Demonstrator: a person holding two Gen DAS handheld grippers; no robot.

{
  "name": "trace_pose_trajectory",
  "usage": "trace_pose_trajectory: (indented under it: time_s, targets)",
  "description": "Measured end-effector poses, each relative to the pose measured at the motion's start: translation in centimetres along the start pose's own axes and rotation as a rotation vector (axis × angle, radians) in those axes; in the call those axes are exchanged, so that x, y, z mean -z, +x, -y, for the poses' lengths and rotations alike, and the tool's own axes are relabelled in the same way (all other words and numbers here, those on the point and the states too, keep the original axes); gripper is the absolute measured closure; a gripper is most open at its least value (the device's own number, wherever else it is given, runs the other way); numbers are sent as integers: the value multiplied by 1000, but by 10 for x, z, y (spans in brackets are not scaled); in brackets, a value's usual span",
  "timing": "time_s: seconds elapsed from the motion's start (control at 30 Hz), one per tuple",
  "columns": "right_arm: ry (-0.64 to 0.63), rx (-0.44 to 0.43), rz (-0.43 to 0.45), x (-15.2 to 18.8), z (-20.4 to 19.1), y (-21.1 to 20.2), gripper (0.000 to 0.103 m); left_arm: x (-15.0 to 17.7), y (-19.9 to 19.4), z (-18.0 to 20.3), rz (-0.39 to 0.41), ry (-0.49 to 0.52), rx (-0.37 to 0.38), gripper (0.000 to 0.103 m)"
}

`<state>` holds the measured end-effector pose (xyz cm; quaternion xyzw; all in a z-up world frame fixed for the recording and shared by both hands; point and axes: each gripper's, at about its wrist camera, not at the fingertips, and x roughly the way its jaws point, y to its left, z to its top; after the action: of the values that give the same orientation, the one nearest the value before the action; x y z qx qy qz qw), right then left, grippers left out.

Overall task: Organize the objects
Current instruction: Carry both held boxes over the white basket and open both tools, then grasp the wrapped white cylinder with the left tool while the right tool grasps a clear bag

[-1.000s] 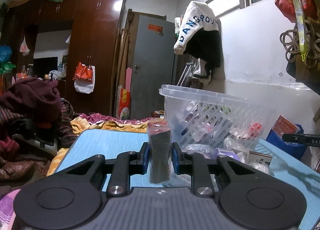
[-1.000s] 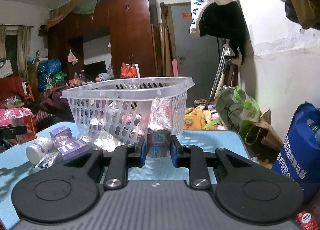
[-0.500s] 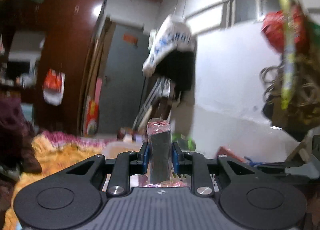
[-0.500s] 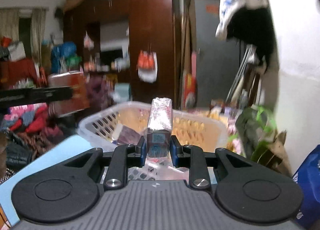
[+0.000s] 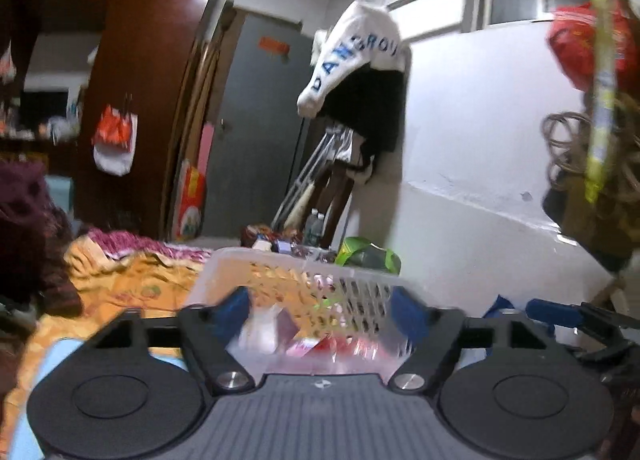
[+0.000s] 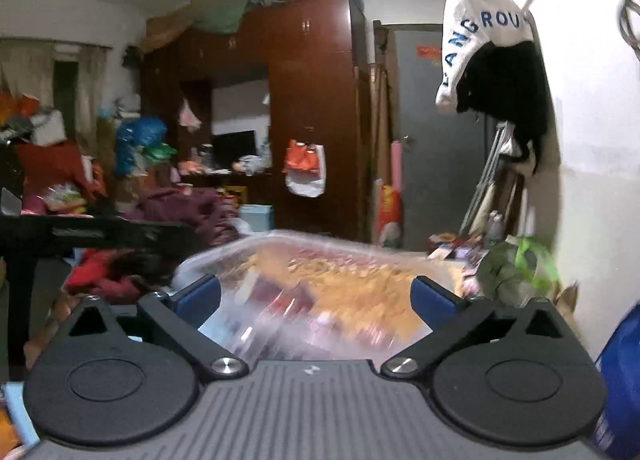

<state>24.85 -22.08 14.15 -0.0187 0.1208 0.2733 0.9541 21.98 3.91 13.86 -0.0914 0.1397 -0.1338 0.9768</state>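
A clear plastic lattice basket sits just ahead of both grippers, with small packets blurred inside it; it also shows in the right wrist view. My left gripper is open and empty, its blue-padded fingers spread over the basket's near side. My right gripper is open and empty, held above the basket from the other side. The right gripper's tip shows at the right edge of the left wrist view.
A blue table top lies under the basket. A white wall with a hanging jacket is on the right. A green bag and a blue bag stand beside the table. Wardrobe and clutter are behind.
Both grippers rose over the basket and opened. The dark wrapped packet left the left gripper and the foil-topped packet left the right one; both are out of the fingers now.
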Motion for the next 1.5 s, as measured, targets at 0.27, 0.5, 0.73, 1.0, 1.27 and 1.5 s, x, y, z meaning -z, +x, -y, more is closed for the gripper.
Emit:
trace_pose_trajectory:
  time_s: [0.27,0.5,0.73,1.0,1.27,1.5]
  targets:
    - [18,-128,-250,92,-31,22,35,84,-42,-38,-132,-38,-96,11]
    - [10,-120,-336,100,-33,47,37,100,-22,-45,-213,-53,-110,12]
    - [6,-122,-342,106,-34,41,55,108,-6,-45,-273,-67,-172,12]
    - [12,-129,-255,107,-31,26,56,111,-3,-54,-270,-120,-147,30]
    - [57,-148,-142,108,-22,12,56,112,-35,-43,-91,-49,-68,39]
    - [99,-138,-85,108,-16,8,56,111,-40,-35,-40,-11,-55,41]
